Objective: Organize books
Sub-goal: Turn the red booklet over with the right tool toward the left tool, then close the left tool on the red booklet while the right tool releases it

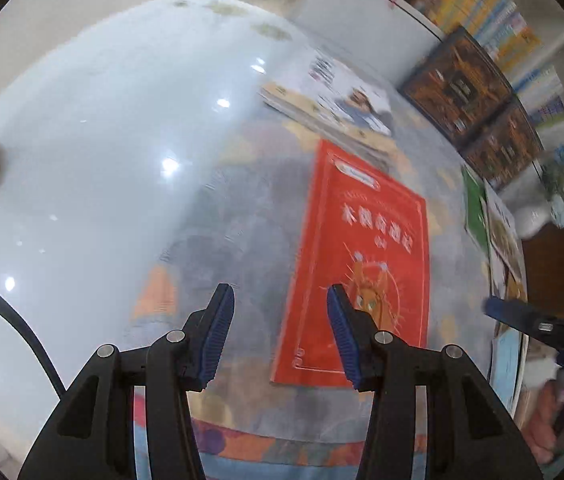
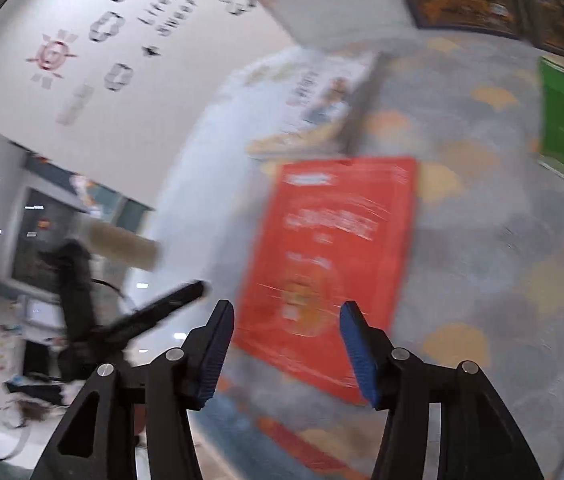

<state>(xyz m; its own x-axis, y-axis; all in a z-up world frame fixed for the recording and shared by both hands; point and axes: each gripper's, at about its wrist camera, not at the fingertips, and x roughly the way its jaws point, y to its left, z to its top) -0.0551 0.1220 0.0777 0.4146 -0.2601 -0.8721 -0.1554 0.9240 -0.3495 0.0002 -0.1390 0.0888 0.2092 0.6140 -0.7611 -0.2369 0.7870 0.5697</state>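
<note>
A red book (image 1: 366, 256) lies flat on a grey patterned cloth (image 1: 242, 216). It also shows, blurred, in the right wrist view (image 2: 334, 256). My left gripper (image 1: 281, 300) is open and empty, above the cloth at the red book's near left edge. My right gripper (image 2: 287, 316) is open and empty, above the red book's near end. A stack of books with a white cover on top (image 1: 330, 100) lies beyond the red book. A green book (image 1: 476, 212) and other flat books lie to the right. The right gripper shows at the left wrist view's right edge (image 1: 522, 316).
Dark picture books (image 1: 458, 84) stand against the wall at the back right, with a shelf of colourful spines (image 1: 482, 4) behind. A glossy white floor (image 1: 102, 120) lies left of the cloth. The cloth has a coloured border (image 1: 266, 448) at the near edge.
</note>
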